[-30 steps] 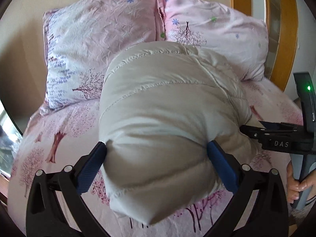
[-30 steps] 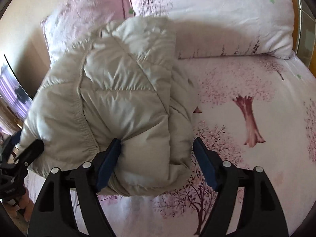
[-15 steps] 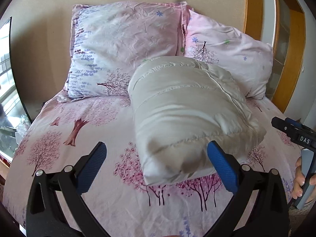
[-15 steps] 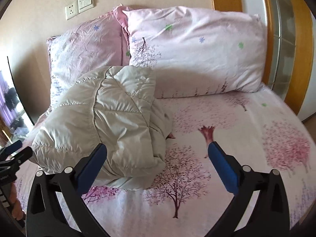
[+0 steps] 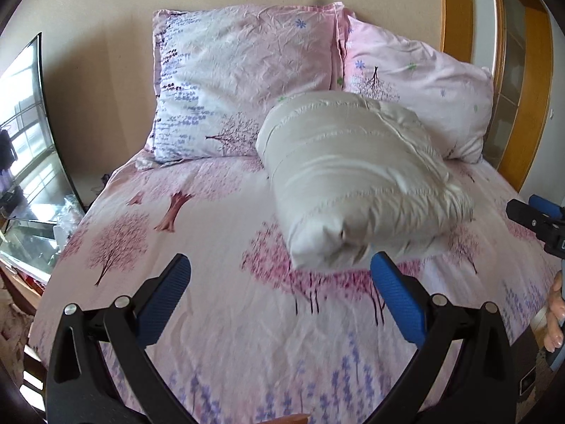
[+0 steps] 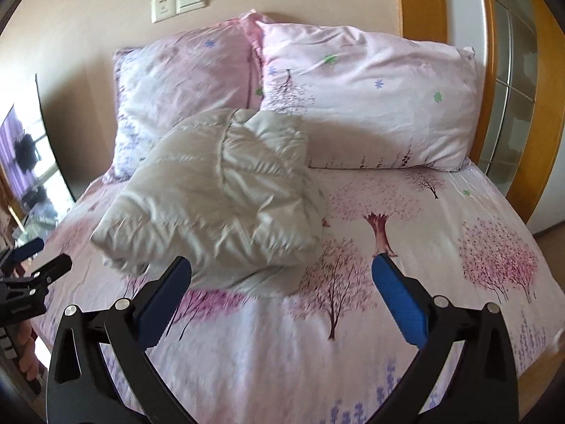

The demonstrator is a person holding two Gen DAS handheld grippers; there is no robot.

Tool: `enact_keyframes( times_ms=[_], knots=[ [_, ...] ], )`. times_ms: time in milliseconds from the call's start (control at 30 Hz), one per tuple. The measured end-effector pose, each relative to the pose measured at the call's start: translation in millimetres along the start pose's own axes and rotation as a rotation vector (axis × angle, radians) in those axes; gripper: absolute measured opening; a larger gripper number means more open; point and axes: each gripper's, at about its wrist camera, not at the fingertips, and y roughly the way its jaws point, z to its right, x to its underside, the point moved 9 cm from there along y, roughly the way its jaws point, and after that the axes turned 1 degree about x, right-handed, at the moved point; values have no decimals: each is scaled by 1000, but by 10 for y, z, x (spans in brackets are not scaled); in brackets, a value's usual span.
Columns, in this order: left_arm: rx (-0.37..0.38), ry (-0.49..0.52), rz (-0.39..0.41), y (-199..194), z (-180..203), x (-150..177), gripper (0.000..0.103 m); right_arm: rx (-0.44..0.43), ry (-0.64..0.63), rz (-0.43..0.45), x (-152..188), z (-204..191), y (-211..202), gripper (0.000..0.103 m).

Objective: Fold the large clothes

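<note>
Folded cream puffer jacket (image 5: 353,183) lying on bed (image 5: 219,318), below pillows (image 5: 243,81). Left gripper (image 5: 280,286): jaws spread, gripping nothing; jacket at 1 o'clock, long axis running 11-to-5. Right gripper (image 6: 282,288): jaws spread, empty; jacket (image 6: 219,194) at 11 o'clock. Neither arm looking clearly nearer.

A bed covered by a pink tree-printed cotton sheet (image 5: 219,233) carries a folded, puffy cream quilted jacket (image 5: 353,183), seemingly resting flat, and two pink floral pillows (image 6: 370,99) behind.
</note>
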Motion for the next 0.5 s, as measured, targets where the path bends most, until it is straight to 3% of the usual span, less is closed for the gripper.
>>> enact_keyframes(
  times_ms=[267, 500],
  knots=[
    [29, -47, -87, -89, -30, 287, 101, 8, 36, -49, 283, -69, -132, 102],
    [-67, 10, -169, -20, -26, 496, 101, 36, 6, -150, 566, -119, -76, 102]
  ],
)
